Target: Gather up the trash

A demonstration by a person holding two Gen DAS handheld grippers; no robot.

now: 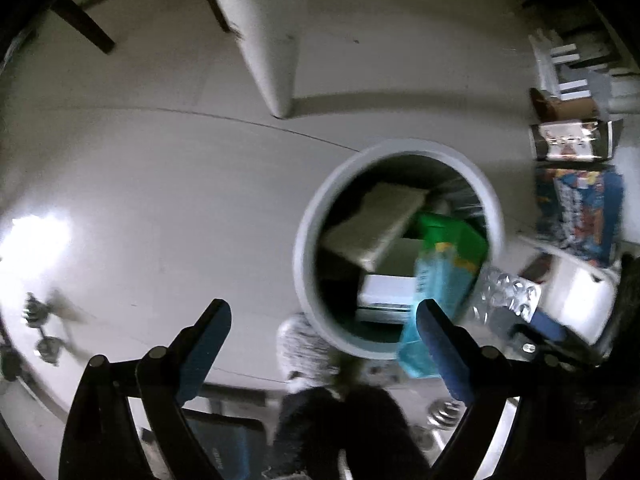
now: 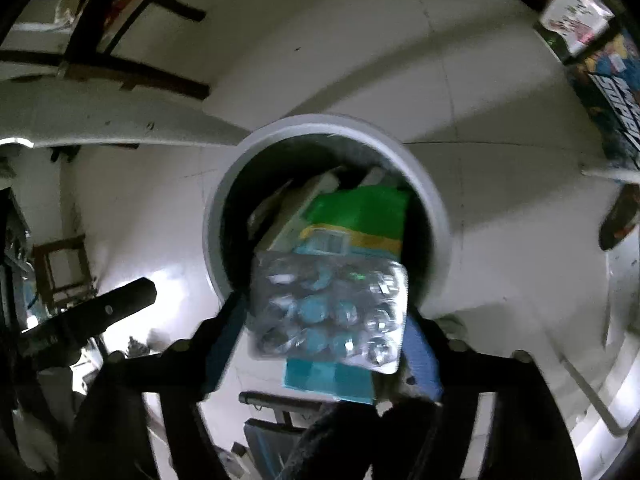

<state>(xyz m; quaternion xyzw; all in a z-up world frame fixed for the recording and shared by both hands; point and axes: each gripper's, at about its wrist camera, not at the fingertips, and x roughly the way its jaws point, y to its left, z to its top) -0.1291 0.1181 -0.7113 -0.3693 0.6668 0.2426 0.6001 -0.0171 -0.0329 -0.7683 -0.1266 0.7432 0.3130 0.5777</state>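
A round grey trash bin stands on the pale floor; it also shows in the right wrist view. It holds a beige box and a white box. A green-and-teal packet hangs over the bin's rim, also in the right wrist view. My left gripper is open and empty above the bin. My right gripper has its jaws spread wide, and a silver blister pack lies between them over the bin; the pack also shows in the left wrist view.
A white table leg stands beyond the bin. Dark chair legs are at far left. Colourful boxes stack at the right. A slipper and dark trouser legs are below the grippers.
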